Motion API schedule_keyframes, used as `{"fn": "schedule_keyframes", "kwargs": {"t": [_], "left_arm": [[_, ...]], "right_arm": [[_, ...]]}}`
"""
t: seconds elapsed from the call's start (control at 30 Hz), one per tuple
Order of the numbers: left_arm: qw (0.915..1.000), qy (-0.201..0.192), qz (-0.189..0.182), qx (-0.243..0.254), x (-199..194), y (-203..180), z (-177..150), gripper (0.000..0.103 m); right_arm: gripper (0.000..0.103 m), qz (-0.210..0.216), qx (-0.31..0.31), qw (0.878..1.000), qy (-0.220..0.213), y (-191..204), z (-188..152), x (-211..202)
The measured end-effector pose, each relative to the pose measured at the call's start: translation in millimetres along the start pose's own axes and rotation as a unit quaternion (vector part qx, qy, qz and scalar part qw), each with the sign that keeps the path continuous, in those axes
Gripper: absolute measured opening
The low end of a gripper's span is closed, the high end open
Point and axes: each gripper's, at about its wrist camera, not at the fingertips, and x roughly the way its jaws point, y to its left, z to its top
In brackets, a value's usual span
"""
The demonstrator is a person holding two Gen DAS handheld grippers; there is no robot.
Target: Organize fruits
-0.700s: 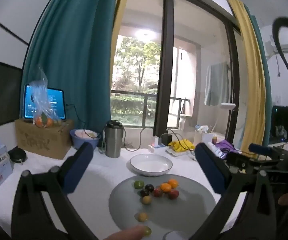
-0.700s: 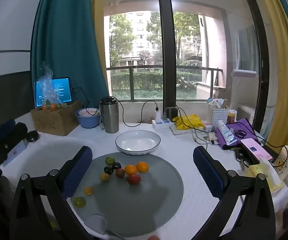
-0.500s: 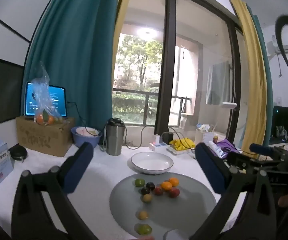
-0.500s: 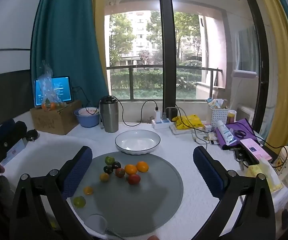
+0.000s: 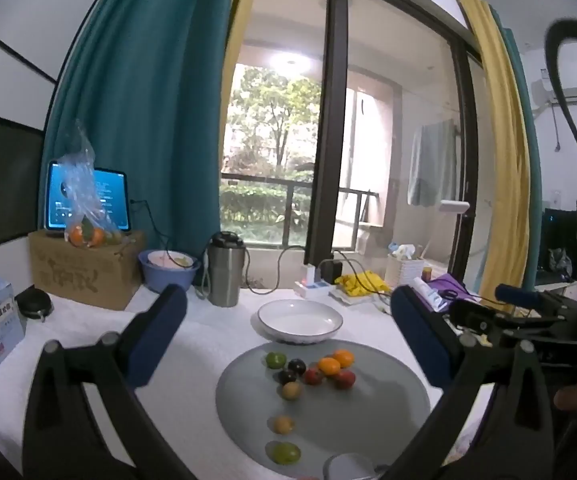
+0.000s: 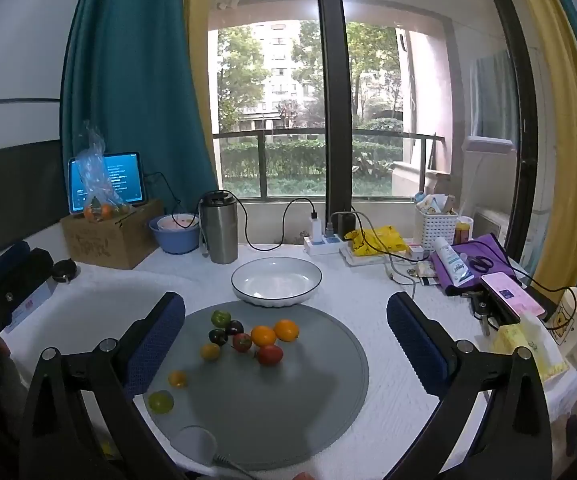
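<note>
The left gripper is held above the near edge of the scene, its two blue-padded fingers spread wide apart with nothing between them. The right gripper hovers likewise, its padded fingers set wide and empty, pointing toward the far side. In the left wrist view the right gripper's dark body shows at the right edge, and in the right wrist view the left gripper's body lies at the left edge.

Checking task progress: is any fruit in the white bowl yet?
No, the white bowl is bare inside; all the fruits lie on the grey mat.
</note>
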Motion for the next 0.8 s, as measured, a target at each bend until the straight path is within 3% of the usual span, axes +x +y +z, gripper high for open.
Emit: {"fn": "schedule_keyframes", "kwargs": {"t": [0.8], "left_arm": [[0.9999, 0.002, 0.010, -0.005, -1.9, 4.0, -2.3, 0.103]], "right_arm": [[0.103, 0.003, 0.000, 1.000, 0.002, 7.2, -3.0, 0.2]]}}
